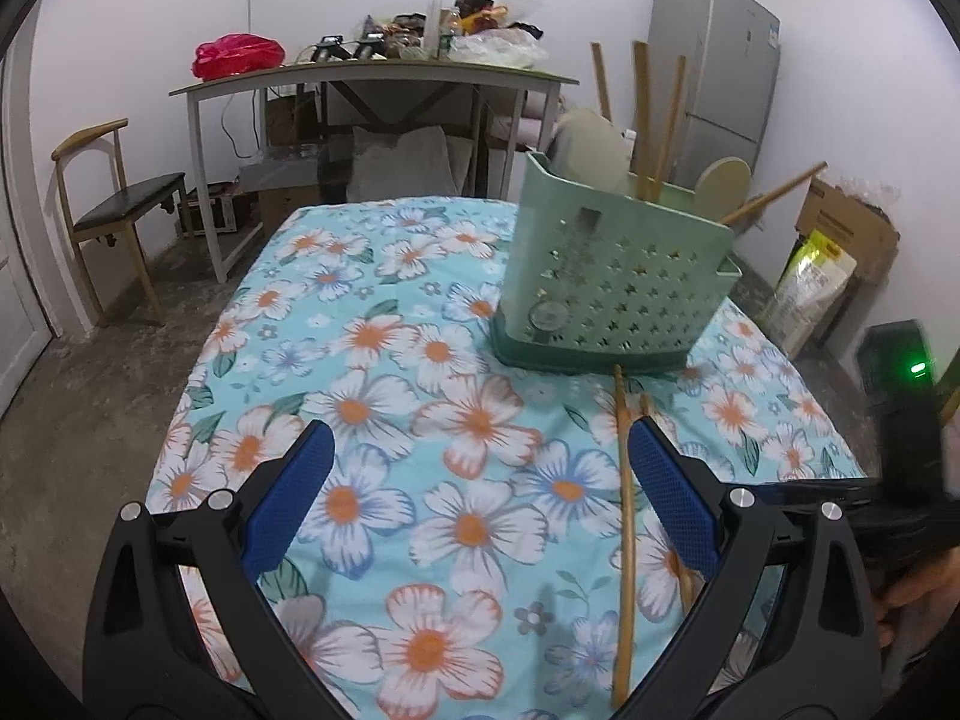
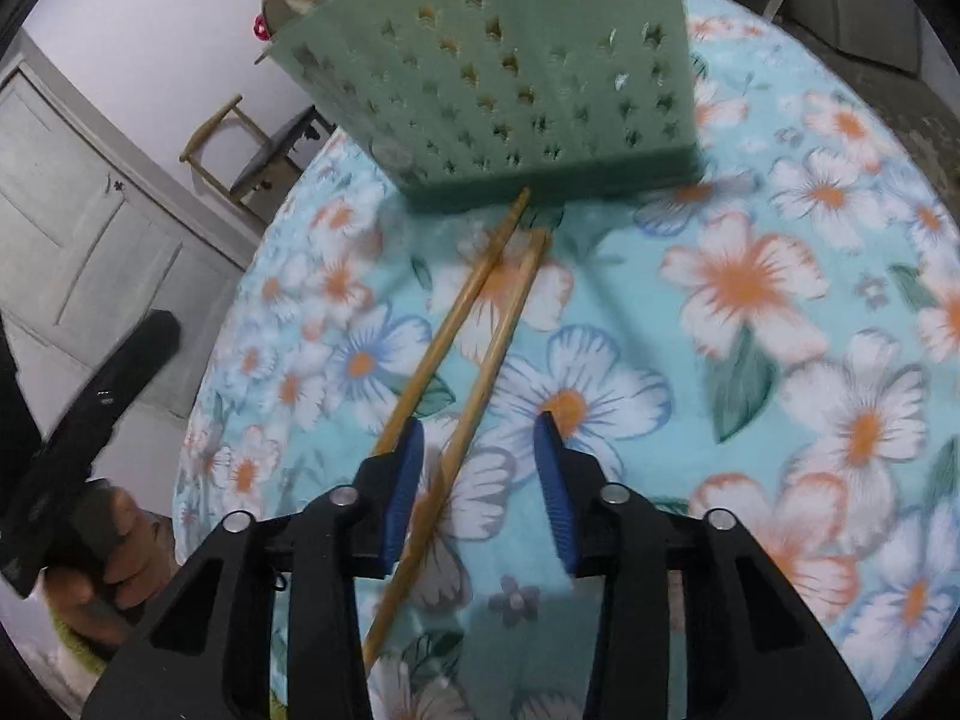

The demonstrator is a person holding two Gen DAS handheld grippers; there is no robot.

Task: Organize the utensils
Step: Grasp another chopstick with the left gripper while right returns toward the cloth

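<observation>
Two chopsticks (image 2: 462,324), left view adds fridge (image 1: 717,66)

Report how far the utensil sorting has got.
Done: several wooden utensils already stand in the green perforated plastic holder.
In hand: nothing gripped; the right gripper is open, straddling one of two wooden chopsticks on the floral tablecloth.
Left: both chopsticks. The left gripper is open, empty.

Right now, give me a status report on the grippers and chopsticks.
Left gripper open, empty. Right gripper open, one chopstick between its jaws, ungripped. Second chopstick beside it. Green holder just ahead.
</observation>
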